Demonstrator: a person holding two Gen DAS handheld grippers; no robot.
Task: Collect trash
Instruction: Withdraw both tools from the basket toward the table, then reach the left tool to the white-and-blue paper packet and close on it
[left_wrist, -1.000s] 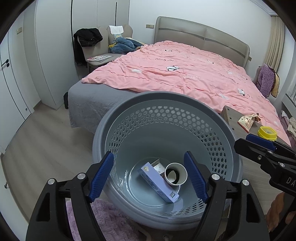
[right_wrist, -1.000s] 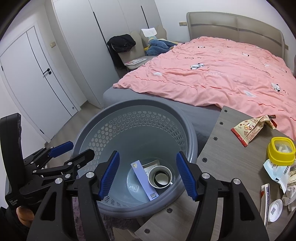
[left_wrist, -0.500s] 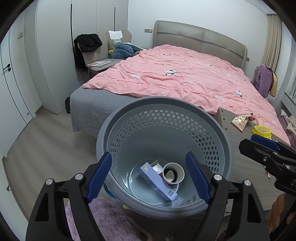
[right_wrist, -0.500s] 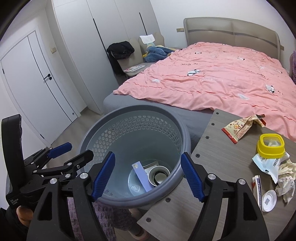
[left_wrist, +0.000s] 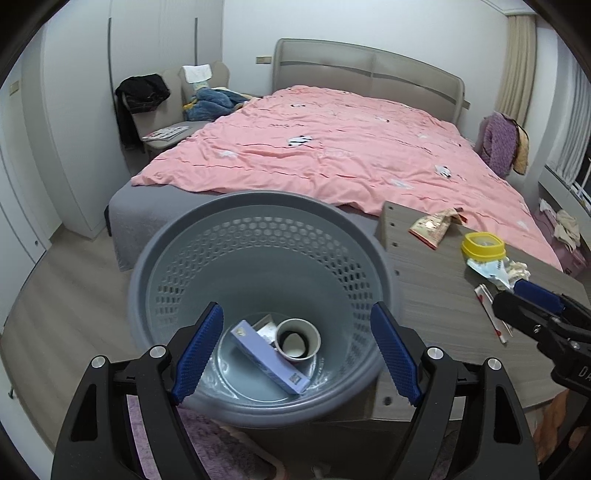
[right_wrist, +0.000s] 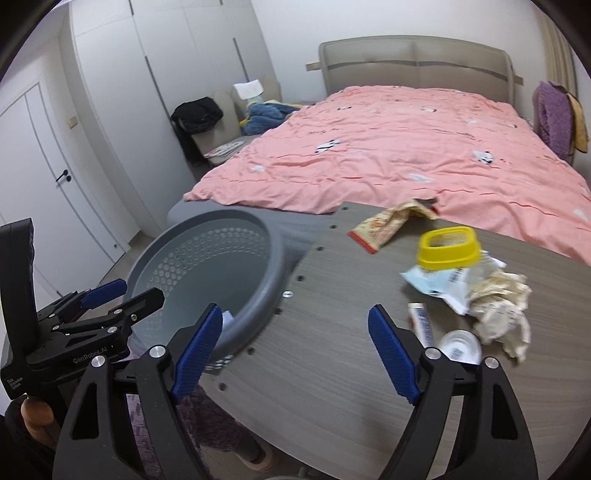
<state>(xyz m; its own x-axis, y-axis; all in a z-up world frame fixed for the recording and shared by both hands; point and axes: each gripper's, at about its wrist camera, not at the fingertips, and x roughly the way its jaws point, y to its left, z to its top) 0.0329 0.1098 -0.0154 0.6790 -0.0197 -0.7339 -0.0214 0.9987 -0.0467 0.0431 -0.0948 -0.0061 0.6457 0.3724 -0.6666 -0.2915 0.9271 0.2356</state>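
Note:
A grey perforated basket (left_wrist: 258, 236) (right_wrist: 255, 236) stands beside a wooden table (right_wrist: 332, 354). In its bottom lie a purple box (left_wrist: 269, 356) and a paper cup (left_wrist: 297, 338). My left gripper (left_wrist: 295, 347) hangs open above the basket with nothing between its fingers. My right gripper (right_wrist: 295, 343) is over the table's left edge, its jaws opening and empty. On the table lie a snack wrapper (right_wrist: 391, 223), a yellow-lidded tub (right_wrist: 448, 245), a blue-white packet (right_wrist: 436, 280), crumpled paper (right_wrist: 498, 310), a small tube (right_wrist: 421, 323) and a white lid (right_wrist: 460, 347).
A bed with a pink duvet (right_wrist: 406, 155) fills the space behind table and basket. A chair with clothes (left_wrist: 155, 107) stands by white wardrobes (right_wrist: 110, 129) at the back left. A purple rug (left_wrist: 207, 443) lies under the basket.
Both grippers have swung right, so the table and its litter have come into view. The right gripper's jaws have widened and it has left the basket for the table edge.

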